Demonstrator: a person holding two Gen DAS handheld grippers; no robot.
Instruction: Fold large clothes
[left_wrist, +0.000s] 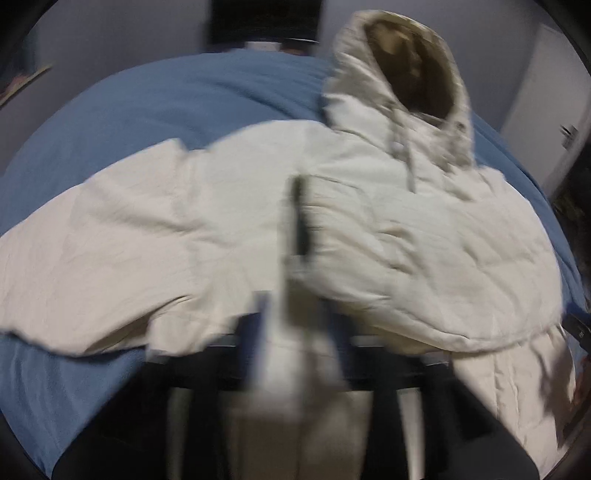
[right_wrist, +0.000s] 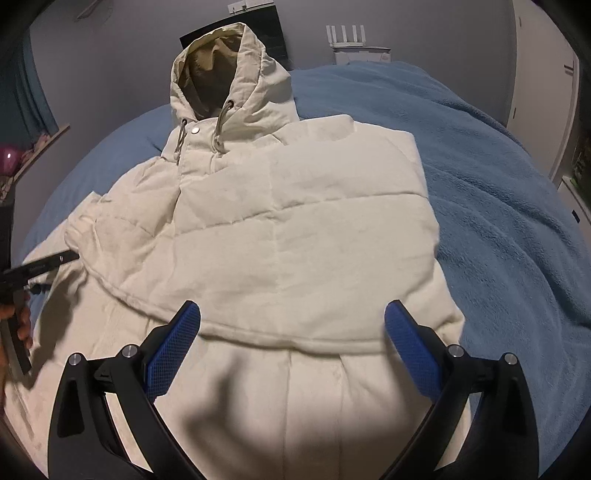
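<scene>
Left gripper (left_wrist: 295, 236) clamped on jacket (right_wrist: 295, 229) fabric; right gripper (right_wrist: 291, 332) wide open, empty. Sleeve (left_wrist: 92, 240) best carried flat across body.

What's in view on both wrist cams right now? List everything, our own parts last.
jacket: one, cream, quilted, spread on the bed, partly folded over itself
hood: one, cream with tan lining, at the jacket's far end
drawcords: two, grey, hanging from the hood opening
blanket: one, blue, covering the bed under the jacket
router: one, white with antennas, against the far wall
door: one, white, far right
right tool: one, black with blue pads, open above the jacket's folded edge
left tool: one, blurred by motion, appears clamped on jacket fabric
</scene>
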